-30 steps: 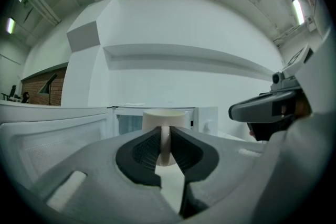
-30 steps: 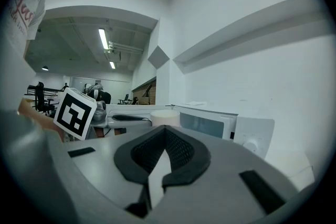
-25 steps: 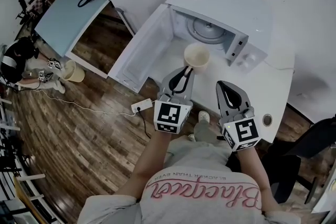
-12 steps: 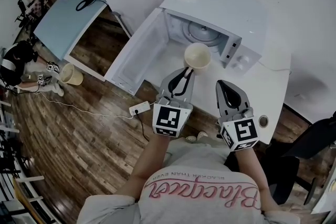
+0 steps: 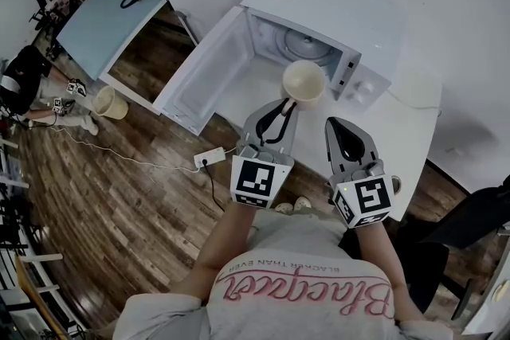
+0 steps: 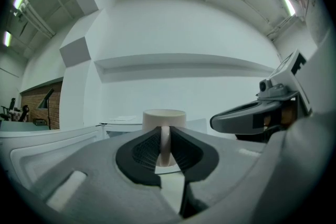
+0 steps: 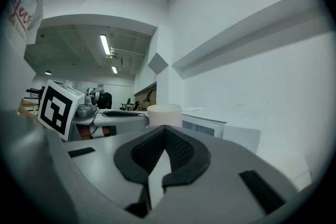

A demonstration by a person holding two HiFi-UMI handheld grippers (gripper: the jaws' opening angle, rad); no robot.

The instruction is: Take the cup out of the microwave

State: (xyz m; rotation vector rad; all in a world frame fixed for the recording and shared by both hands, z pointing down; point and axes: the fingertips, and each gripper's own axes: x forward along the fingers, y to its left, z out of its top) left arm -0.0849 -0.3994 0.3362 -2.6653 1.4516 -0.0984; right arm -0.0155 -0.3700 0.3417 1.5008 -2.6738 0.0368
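A cream cup (image 5: pixel 304 81) hangs in the air in front of the open white microwave (image 5: pixel 335 20), just outside its cavity. My left gripper (image 5: pixel 280 109) is shut on the cup's handle (image 6: pixel 165 145), which stands upright between the black pads with the cup's body (image 6: pixel 164 118) beyond them. My right gripper (image 5: pixel 341 129) is to the right of the cup, apart from it, shut and holding nothing. In the right gripper view the cup (image 7: pixel 164 115) shows past the closed jaws, with the left gripper's marker cube (image 7: pixel 60 107) at the left.
The microwave door (image 5: pixel 209 68) swings wide open to the left. The microwave stands on a white table (image 5: pixel 414 119). Wooden floor (image 5: pixel 119 203) lies below, with a power strip (image 5: pixel 209 158) and cable, a blue desk (image 5: pixel 100 20) and a bin (image 5: pixel 110 103) at far left.
The cup and both grippers hold nearly the same place in view; the microwave and floor have shifted slightly as the head moved.
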